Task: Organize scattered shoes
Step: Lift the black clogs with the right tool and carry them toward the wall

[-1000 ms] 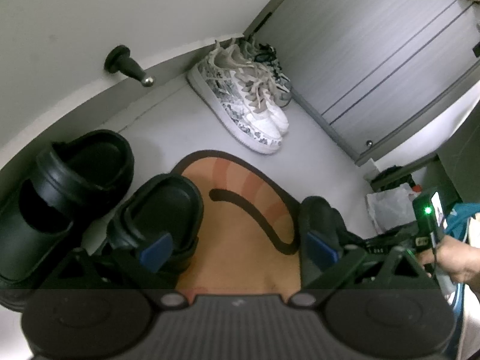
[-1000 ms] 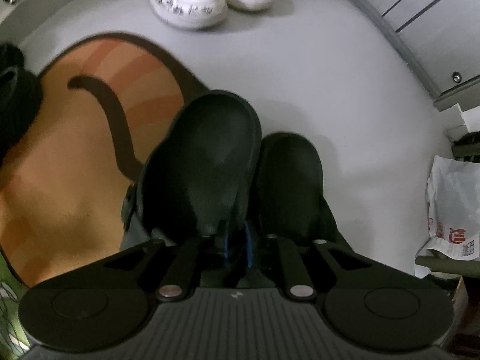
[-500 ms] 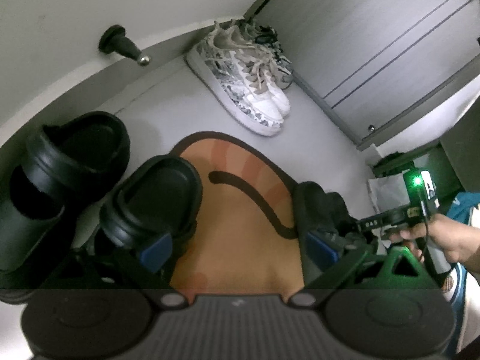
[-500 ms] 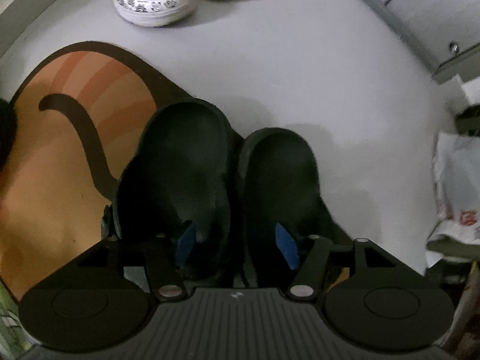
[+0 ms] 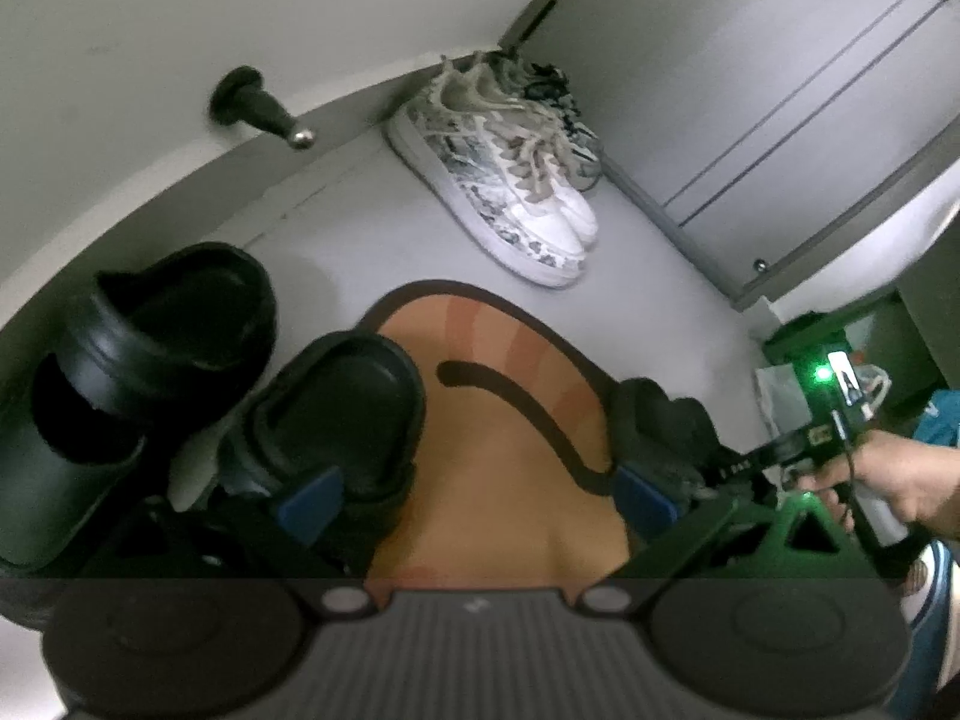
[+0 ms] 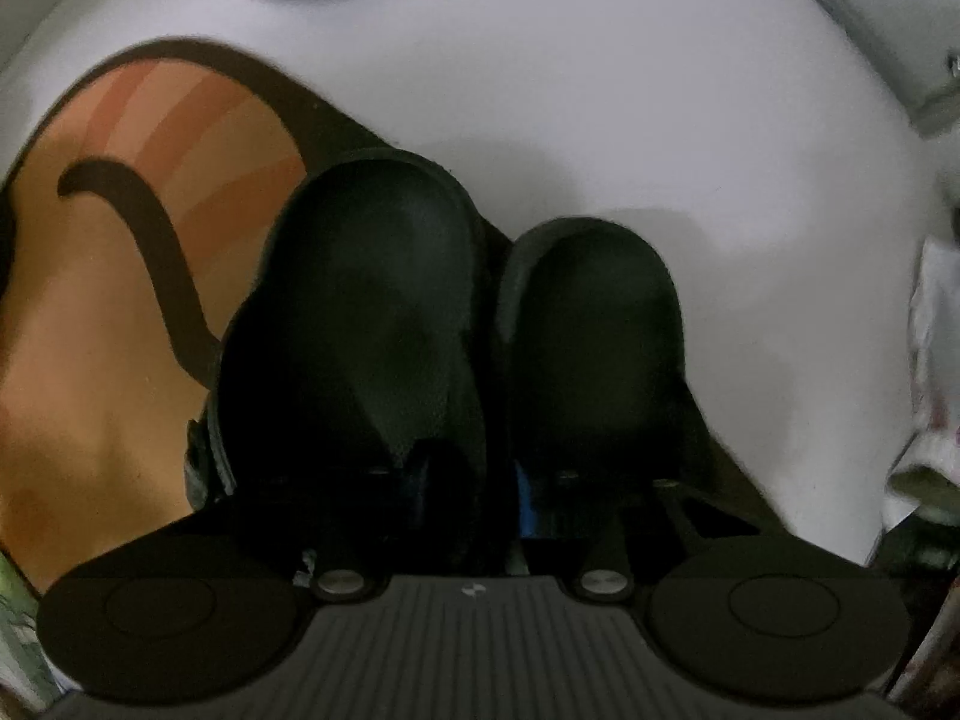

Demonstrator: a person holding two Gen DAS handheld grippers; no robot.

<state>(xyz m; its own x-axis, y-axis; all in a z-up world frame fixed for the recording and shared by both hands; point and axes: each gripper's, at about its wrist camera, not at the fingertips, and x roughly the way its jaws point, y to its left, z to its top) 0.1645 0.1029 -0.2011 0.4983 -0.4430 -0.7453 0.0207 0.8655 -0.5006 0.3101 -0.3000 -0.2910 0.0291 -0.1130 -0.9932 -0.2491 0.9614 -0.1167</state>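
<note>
an orange floor mat with a dark curved stripe (image 5: 504,456) lies on the grey floor (image 5: 360,228); a black doorstop (image 5: 258,105) projects from the wall.

Left gripper (image 5: 474,495) angled down at the floor, its blue-padded fingers (image 5: 309,495) spread wide apart. Right gripper (image 6: 474,489) points almost straight down, jaws closing, the fingers (image 6: 528,495) drawn in near each other. In the left wrist view a bare hand (image 5: 900,480) grips the right gripper's handle

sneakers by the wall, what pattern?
White sneakers with grey camo-like print, beige laces; clearest in the left wrist view.
</note>
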